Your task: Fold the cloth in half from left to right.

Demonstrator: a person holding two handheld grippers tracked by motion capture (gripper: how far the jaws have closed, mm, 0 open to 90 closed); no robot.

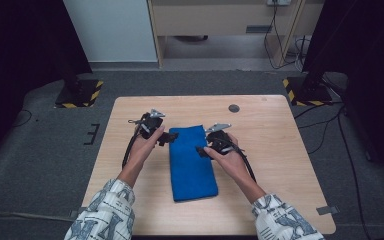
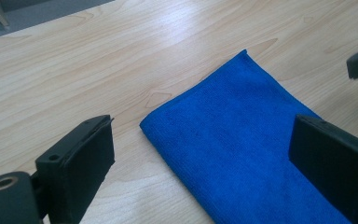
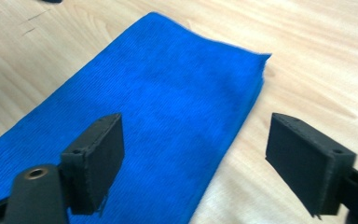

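Both hand-held grippers, left (image 1: pixel 169 138) and right (image 1: pixel 201 151), gape wide, flanking the cloth's (image 1: pixel 191 162) far end. Likely pre-grasp; next, close on its corners.

light wooden table (image 1: pixel 280 150) on grey carpet (image 1: pixel 45 150), black curtains (image 1: pixel 15 40) either side, pale wall (image 1: pixel 110 30) behind

Black tongs (image 1: pixel 169 138); white sleeves (image 1: pixel 105 212) with grey print.
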